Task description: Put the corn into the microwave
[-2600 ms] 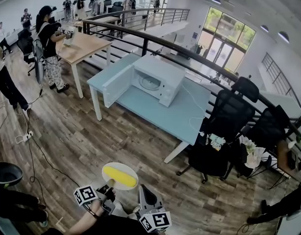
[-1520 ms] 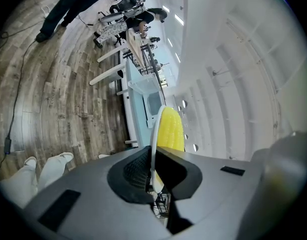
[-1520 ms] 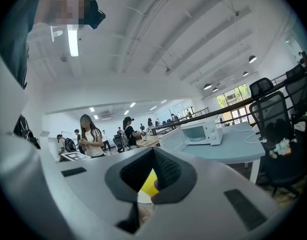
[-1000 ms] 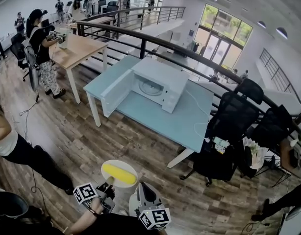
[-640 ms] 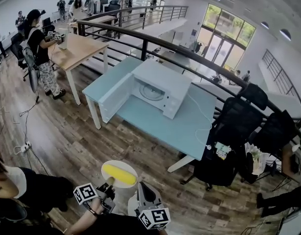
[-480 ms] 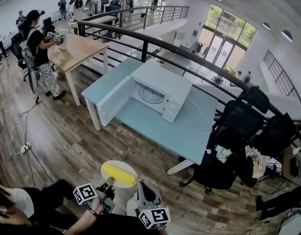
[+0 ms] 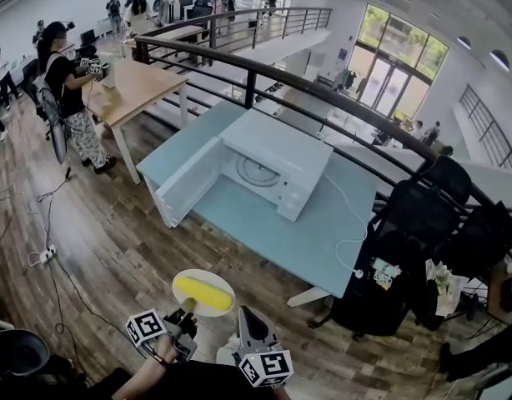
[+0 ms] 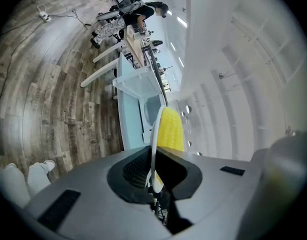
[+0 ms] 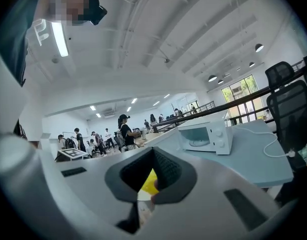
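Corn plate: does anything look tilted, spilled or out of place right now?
Nothing stands out. The corn lies whole on the white plate, which the left gripper grips by its rim and which looks level in the head view; nothing has spilled.

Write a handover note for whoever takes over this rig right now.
Left gripper: shut on the rim of the white plate, which carries the corn above the floor.
Right gripper: jaws together, holding nothing, just beside the plate.
Microwave: on the blue table ahead, with its door open.
Done: the corn is lifted on its plate and the door is open.
Left: reach the table and set the corn inside.
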`<state>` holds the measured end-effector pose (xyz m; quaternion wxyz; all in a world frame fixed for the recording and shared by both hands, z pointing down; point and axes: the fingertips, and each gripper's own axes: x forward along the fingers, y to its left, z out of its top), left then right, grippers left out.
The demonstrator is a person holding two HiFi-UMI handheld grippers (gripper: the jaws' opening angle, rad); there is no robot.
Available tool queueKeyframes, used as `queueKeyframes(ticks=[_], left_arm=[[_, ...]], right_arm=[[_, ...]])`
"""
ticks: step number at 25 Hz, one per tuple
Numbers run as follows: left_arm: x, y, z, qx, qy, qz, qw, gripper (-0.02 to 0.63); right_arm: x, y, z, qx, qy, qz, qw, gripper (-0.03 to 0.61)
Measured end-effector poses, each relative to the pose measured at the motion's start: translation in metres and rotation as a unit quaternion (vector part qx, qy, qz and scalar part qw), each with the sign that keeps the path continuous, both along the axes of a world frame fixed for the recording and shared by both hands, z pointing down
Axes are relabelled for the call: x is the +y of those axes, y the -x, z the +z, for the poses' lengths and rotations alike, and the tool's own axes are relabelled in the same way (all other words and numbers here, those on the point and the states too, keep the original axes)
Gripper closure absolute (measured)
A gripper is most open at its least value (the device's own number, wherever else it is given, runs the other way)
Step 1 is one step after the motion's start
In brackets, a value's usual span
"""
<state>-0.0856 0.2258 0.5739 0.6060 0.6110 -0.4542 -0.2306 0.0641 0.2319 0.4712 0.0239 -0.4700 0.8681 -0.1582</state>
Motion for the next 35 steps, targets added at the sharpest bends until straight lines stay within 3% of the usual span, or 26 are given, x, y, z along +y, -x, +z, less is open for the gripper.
queueKeyframes(ticks=[19, 35], left_arm=[[-0.075, -0.035, 0.000, -0.008, -0.009, -0.024, 0.9996, 0.597], [-0.130, -0.054, 0.012, -0.009, -0.011, 0.007, 0.9999, 0.597]], right_arm=[[-0.074, -0.043, 0.004, -0.007, -0.011, -0.011, 1.000, 0.569], [-0.114, -0.069, 0.013, 0.001, -0.008, 0.029, 1.000, 0.569]])
